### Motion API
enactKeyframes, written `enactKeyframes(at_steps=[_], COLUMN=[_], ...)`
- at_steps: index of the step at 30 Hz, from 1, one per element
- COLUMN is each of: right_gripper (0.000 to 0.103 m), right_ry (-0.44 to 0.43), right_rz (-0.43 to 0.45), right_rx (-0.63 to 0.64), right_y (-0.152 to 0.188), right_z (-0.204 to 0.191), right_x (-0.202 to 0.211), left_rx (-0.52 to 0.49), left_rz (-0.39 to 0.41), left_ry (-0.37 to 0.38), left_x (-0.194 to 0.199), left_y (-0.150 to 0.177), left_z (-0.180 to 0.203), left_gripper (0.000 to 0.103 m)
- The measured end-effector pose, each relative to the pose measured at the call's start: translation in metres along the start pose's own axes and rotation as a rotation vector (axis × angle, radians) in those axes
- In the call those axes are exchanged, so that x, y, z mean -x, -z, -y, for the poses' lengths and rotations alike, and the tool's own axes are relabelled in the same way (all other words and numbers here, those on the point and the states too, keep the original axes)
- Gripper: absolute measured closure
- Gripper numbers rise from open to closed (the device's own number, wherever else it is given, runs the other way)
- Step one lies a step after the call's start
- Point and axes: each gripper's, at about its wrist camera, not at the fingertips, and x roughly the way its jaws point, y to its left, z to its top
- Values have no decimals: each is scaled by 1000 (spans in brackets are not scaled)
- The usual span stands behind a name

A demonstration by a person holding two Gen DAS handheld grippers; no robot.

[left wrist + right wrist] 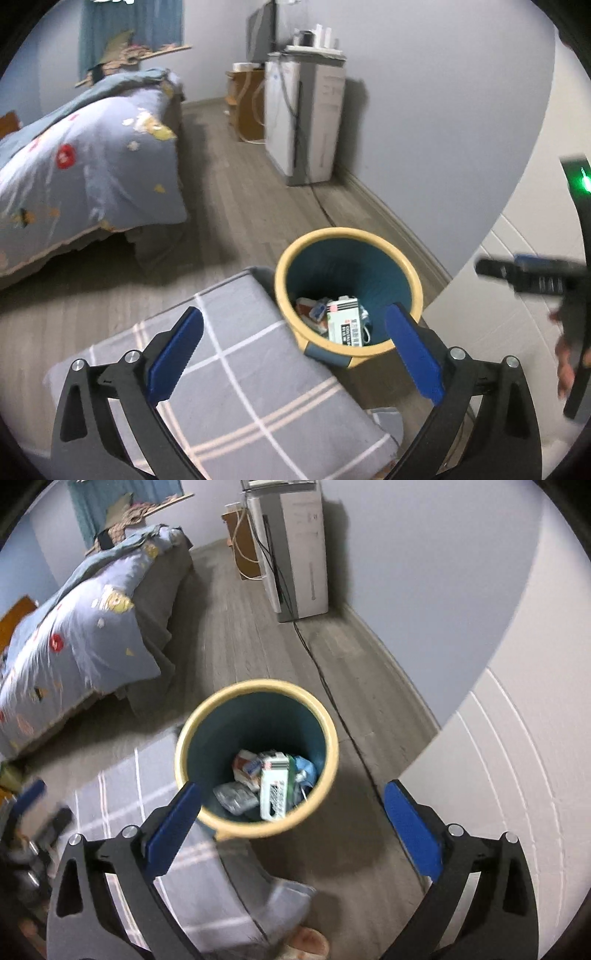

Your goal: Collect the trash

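- Right wrist view: the right tongs (291, 805) hang spread wide and empty above the yellow-rimmed bin (207, 720), which stands on the floor beside a grey checked cushion (122, 786).
- Trash (273, 786) lies at the bin's bottom — cartons and wrappers, their print unreadable.
- Left wrist view: the left tongs (295, 332) are also spread and empty; the cushion hides the bin's near wall.

A bedroom with pale blue-grey walls (424, 92) and a grey wood-plank floor (258, 192). A bed (85, 166) with a blue patterned duvet stands left. Teal curtains (133, 22) hang behind it. A tall white appliance (306, 118) stands against the far wall beside a small wooden cabinet (247, 103). A grey checked cushion (251, 376) lies nearest.
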Motion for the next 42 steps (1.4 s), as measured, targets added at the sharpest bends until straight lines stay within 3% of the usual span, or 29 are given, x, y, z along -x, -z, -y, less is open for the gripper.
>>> enactKeyframes(at_steps=[3,6,9,17,42], right_gripper=[6,6,6,6,6], right_ry=[-25,-55,-86,-9,-17], right_rz=[-24,33,26,141,101], right_rx=[-16,-42,-37,103,89], right_y=[22,35,36,33,34], right_z=[2,6,4,-21,-18], right_x=[2,0,-8,0,-7], left_rx=[28,-11,-57,-71,-80], left_rz=[-16,-30,-27,-6,-27], left_ry=[-14,-16,-3,25,-18], left_x=[5,5,0,-4,-9], left_y=[9,15,21,26,29], left_z=[0,8,16,14,10], left_gripper=[5,5,5,5,5])
